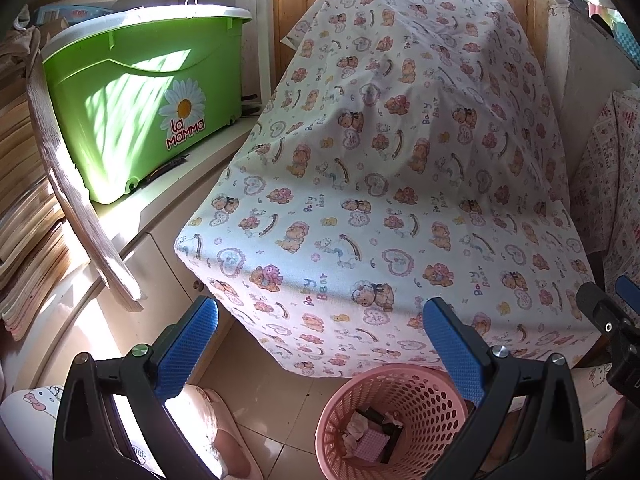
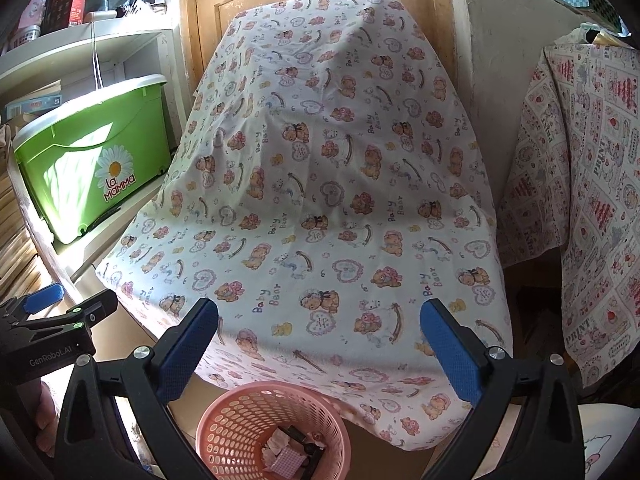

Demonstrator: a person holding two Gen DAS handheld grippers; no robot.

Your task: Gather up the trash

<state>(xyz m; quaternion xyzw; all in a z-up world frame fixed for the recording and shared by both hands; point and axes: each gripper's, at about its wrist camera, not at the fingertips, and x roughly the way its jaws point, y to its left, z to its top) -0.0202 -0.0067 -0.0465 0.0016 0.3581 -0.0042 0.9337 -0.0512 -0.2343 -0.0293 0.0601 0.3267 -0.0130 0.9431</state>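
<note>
A pink perforated basket (image 1: 436, 390) (image 2: 236, 416) stands on the tiled floor below both grippers. Inside it lie crumpled paper (image 1: 358, 430) (image 2: 276, 449), a pink checked piece (image 1: 370, 444) (image 2: 286, 460) and a black item (image 1: 394, 440) (image 2: 310, 450). My left gripper (image 1: 320, 316) is open above and behind the basket, nothing between its blue pads. My right gripper (image 2: 319, 318) is open wide too, empty, hanging over the basket. Each gripper shows at the edge of the other's view: the right gripper (image 1: 616, 312) and the left gripper (image 2: 64, 308).
A bear-print cloth (image 1: 384, 184) (image 2: 328, 200) covers a bulky object just behind the basket. A green bucket (image 1: 136, 116) (image 2: 92, 156) sits on a white cabinet at left, beside stacked books (image 1: 24, 208). Another printed cloth (image 2: 580, 200) hangs at right. A cushion (image 1: 208, 420) lies on the floor.
</note>
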